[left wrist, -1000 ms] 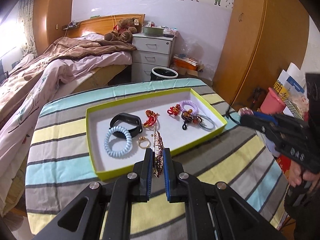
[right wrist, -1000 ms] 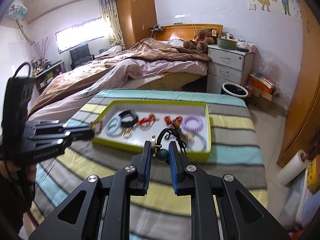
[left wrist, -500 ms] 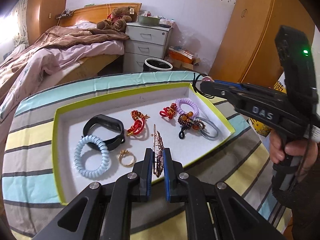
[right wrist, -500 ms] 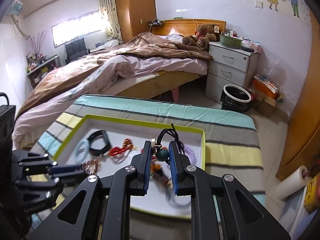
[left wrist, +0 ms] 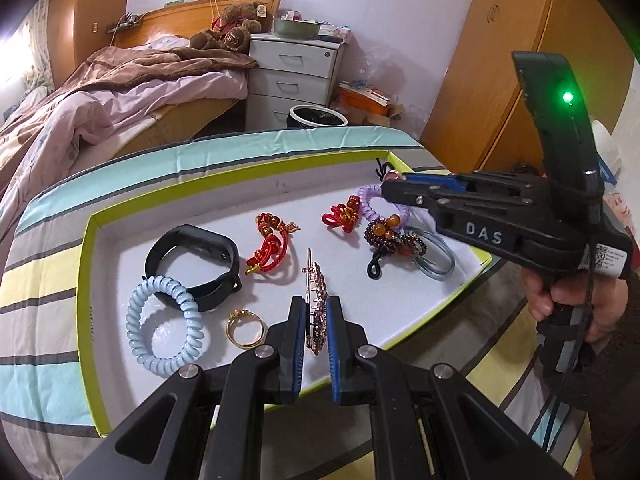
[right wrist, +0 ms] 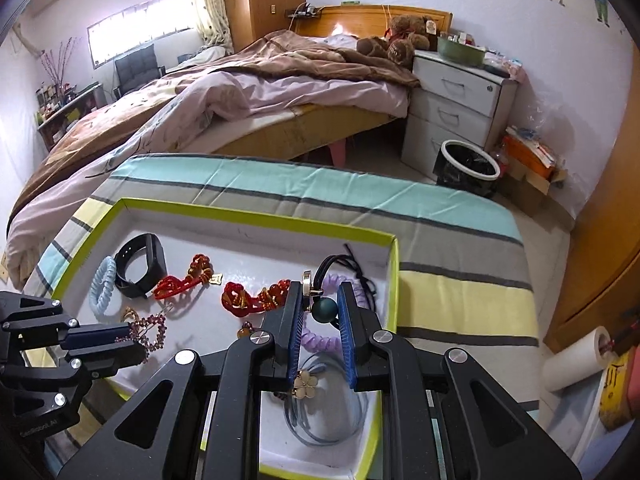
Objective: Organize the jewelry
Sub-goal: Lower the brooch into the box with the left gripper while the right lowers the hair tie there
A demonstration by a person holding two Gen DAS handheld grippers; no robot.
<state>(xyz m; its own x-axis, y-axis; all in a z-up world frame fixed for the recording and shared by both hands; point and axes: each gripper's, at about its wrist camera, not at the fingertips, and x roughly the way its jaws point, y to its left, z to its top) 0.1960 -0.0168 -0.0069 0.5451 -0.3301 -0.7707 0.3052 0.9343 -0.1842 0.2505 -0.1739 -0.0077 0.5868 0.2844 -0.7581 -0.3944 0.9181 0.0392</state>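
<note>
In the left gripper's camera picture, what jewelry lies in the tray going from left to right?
Light blue coil hair tie → black wristband → gold ring → red knotted cord → beaded hair clip in the left gripper → grey-blue hair tie.

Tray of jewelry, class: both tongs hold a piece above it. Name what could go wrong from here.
1. The left tongs pinch the beaded hair clip by its edge only; it may slip or twist out.
2. The right tongs hold the dark bead of a corded piece above the purple coil tie; its cord may snag it.
3. The tray is crowded; dropped pieces may tangle.
</note>
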